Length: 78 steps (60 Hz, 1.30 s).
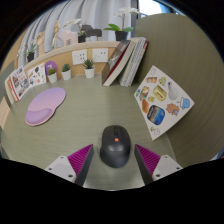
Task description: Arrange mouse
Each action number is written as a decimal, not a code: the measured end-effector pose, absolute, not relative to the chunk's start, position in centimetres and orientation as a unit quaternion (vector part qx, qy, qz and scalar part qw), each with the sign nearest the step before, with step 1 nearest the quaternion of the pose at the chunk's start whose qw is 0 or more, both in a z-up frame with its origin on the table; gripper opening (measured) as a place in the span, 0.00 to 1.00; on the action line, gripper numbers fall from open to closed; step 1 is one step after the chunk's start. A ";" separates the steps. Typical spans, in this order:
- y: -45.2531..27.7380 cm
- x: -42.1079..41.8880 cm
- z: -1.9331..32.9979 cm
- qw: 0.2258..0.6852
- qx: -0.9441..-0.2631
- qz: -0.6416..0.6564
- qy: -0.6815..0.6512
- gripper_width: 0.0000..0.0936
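The tool [113, 166] has two pale grey fingers bearing triangular magenta pads [76, 162]

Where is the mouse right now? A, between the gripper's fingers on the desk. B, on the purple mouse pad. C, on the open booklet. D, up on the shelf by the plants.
A: the mouse sits on the desk between the fingers with gaps at both sides, well apart from the mouse pad.

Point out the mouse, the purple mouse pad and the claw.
mouse [114, 146], gripper view, top shell behind the wheel.
purple mouse pad [44, 104], gripper view, centre of its surface.
claw [112, 163], gripper view, midway between its open fingertips.
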State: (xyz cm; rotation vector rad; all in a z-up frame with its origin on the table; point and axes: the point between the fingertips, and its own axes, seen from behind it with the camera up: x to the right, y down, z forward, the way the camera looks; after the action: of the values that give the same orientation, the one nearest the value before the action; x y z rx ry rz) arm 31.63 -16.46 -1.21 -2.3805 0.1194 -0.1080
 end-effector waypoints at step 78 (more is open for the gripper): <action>9.2 7.2 15.5 0.464 -0.885 -0.026 0.019 0.37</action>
State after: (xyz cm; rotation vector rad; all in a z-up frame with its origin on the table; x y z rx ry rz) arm 7.16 9.24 15.48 -2.1758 0.0455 -0.0636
